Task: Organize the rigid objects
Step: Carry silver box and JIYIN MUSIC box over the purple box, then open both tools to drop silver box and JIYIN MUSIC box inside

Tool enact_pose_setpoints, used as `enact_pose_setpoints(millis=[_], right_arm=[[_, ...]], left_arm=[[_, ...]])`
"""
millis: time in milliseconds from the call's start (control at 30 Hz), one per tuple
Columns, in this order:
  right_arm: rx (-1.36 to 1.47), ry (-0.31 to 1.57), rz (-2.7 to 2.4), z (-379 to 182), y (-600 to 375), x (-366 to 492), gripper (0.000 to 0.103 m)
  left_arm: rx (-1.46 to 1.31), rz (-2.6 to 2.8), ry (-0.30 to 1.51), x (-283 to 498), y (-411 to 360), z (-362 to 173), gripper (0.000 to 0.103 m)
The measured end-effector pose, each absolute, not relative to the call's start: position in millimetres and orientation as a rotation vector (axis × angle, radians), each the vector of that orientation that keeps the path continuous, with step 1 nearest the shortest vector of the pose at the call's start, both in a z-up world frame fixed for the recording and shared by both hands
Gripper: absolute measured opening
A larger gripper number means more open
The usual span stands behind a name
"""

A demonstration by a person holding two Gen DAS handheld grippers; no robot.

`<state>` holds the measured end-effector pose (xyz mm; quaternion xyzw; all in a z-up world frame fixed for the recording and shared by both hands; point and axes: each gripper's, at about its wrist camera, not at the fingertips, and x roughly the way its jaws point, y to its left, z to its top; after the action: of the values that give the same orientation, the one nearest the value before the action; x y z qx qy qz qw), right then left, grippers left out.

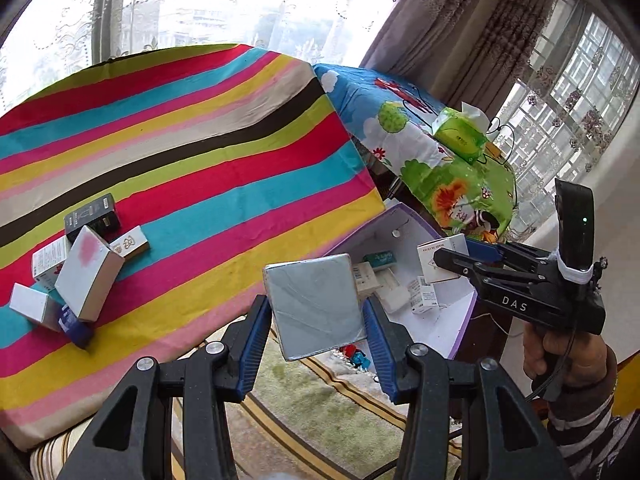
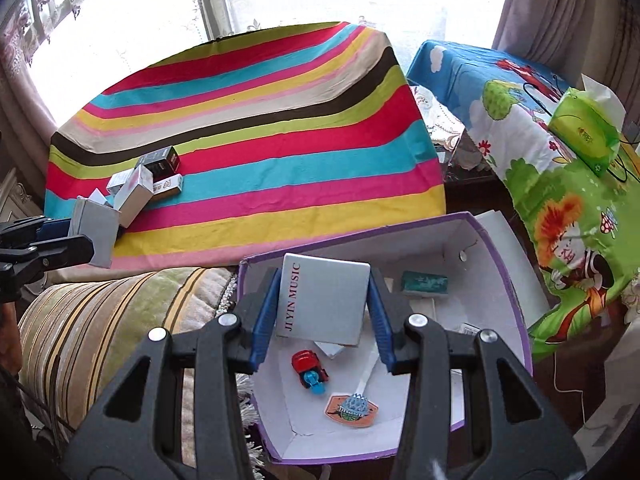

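I see the striped cloth (image 1: 192,152) lying flat over the table, a pile of small cardboard boxes (image 1: 86,268) at its near left. The purple-rimmed bin (image 2: 496,248) sits below the edge, white inside, with a plastic toy (image 2: 310,370). My left gripper (image 1: 316,312) clamps a flat silver box (image 1: 314,304) beyond the cloth edge. My right gripper (image 2: 324,300) clamps the white box (image 2: 324,300) over the bin.

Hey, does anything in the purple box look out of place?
Yes: a small red and blue toy lies on its side on the floor of the purple box, among the cartons, and it is no carton.
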<state>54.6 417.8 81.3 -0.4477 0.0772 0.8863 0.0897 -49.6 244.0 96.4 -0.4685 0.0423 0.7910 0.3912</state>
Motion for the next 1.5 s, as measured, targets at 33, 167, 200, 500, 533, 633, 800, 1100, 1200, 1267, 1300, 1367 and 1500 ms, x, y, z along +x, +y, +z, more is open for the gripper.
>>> enact_pose_setpoints(millis=[33,167,200,500,533,633,800,1100,1200,1267,1300,1367,1500], right_arm=[[-1.323,0.244,2.62,80.7,426.5,61.1,0.047],[-1.3,0.288,2.572,78.2,451.2,79.2,0.047],[-1.294,0.3,2.562,77.6,456.2,83.6,0.047],[-1.263,0.358,2.509,74.4,488.3,113.7,0.047],[-1.262,0.364,2.506,73.4,490.5,115.2,0.047],[-1.263,0.376,2.498,70.5,494.0,117.7,0.047],[-1.275,0.382,2.504,66.0,493.9,117.2,0.047],[-1.299,0.381,2.531,66.0,487.1,113.0,0.047],[-1.313,0.375,2.547,65.7,481.8,110.0,0.047],[-1.321,0.373,2.558,65.3,477.9,107.5,0.047],[-1.323,0.369,2.565,65.5,475.4,106.0,0.047],[-1.329,0.357,2.59,67.3,468.0,101.6,0.047],[-1.313,0.324,2.674,81.6,449.4,89.3,0.047]], left_arm=[[-1.187,1.993,0.123,-46.7,252.9,96.9,0.048],[-1.18,1.938,0.175,-36.7,281.9,95.9,0.048],[-1.18,1.927,0.189,-34.6,288.2,95.2,0.048],[-1.228,1.857,0.248,-24.8,319.9,78.2,0.049],[-1.239,1.848,0.255,-24.0,322.2,74.8,0.049],[-1.296,1.821,0.277,-25.1,328.8,58.5,0.058],[-1.338,1.826,0.261,-29.2,324.5,47.7,0.06],[-1.335,1.861,0.194,-37.7,307.7,55.8,0.061],[-1.34,1.871,0.171,-39.9,300.6,55.9,0.061],[-1.339,1.881,0.153,-41.5,295.6,56.8,0.061],[-1.339,1.888,0.143,-42.6,292.6,57.7,0.061],[-1.338,1.904,0.117,-45.3,286.5,60.0,0.061],[-1.325,1.939,0.083,-50.8,273.6,67.0,0.061]])
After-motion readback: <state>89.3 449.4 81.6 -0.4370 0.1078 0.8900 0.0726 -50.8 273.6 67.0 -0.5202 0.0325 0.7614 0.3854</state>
